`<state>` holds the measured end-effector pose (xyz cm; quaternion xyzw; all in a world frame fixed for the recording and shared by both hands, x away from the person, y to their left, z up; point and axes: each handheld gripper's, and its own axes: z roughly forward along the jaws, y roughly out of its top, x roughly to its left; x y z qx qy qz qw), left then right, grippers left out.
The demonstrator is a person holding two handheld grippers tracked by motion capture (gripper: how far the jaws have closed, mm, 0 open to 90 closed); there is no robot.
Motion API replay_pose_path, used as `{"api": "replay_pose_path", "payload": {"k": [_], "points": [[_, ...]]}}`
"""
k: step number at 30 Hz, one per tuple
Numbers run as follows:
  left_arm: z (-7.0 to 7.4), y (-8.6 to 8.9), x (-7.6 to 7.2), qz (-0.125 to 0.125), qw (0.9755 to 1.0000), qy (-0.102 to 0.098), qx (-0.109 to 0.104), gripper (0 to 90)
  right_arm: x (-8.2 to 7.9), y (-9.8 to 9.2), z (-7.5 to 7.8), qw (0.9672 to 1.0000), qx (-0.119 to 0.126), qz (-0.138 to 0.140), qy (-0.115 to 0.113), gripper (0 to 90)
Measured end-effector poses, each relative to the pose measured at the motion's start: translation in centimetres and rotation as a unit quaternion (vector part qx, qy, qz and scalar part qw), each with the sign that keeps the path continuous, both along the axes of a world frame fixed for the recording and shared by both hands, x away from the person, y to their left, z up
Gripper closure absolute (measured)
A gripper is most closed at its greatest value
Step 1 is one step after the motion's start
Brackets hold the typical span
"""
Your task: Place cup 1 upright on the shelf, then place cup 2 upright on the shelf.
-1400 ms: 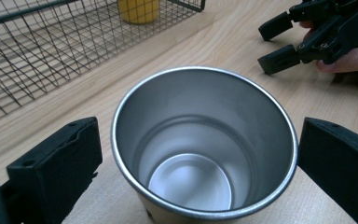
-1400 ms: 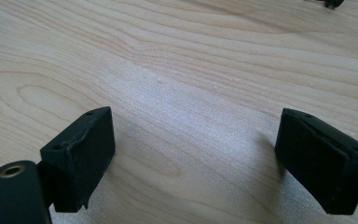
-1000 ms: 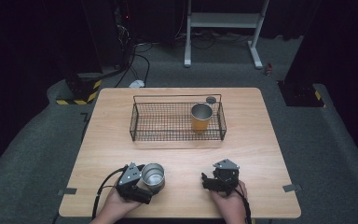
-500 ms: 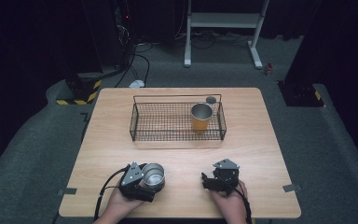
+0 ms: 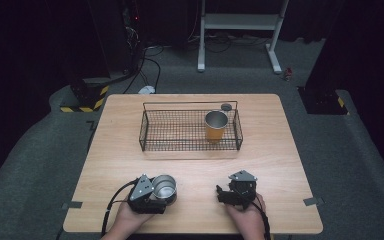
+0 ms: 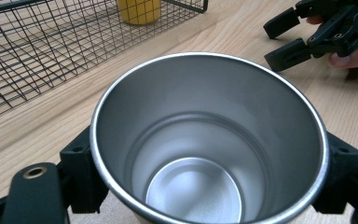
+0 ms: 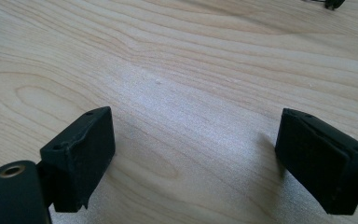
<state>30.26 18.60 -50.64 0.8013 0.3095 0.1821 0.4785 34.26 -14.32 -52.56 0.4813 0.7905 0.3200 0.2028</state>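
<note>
Closing in from wide apart, the left gripper now has its jaws clamped on the steel cup, one black pad on each side of the wall just under the rim; neither hand has shifted across the table meanwhile. The cup stands upright on the table at the near edge, left of centre. The right gripper rests near the same edge, well apart from the cup, its jaws spread wide with nothing but bare wood between them.

Judging from the layout, the work looks like putting cups into the wire basket in the middle of the table. An orange cup already stands in its right end, so that part seems done; the steel cup is gripped but not yet lifted, and the carry and the set-down are left.

The left gripper view looks straight down into the steel cup, showing it empty, and catches the right gripper farther off. The high view alone gives the small dark disc behind the basket.
</note>
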Motion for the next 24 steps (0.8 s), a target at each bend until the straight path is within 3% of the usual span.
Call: {"api": "replay_pose_path", "payload": {"k": [9, 24], "points": [[0.9, 0.9, 0.0, 0.005, 0.9998, -0.013, -0.016, 18.6, 0.0, 0.0, 0.0, 1.0000, 0.000, 0.000, 0.000, 11.8], [2.5, 1.9, -0.1, 0.028, 0.9985, -0.045, -0.017, 18.7, 0.0, 0.0, 0.0, 1.0000, 0.000, 0.000, -0.001, 12.0]]}}
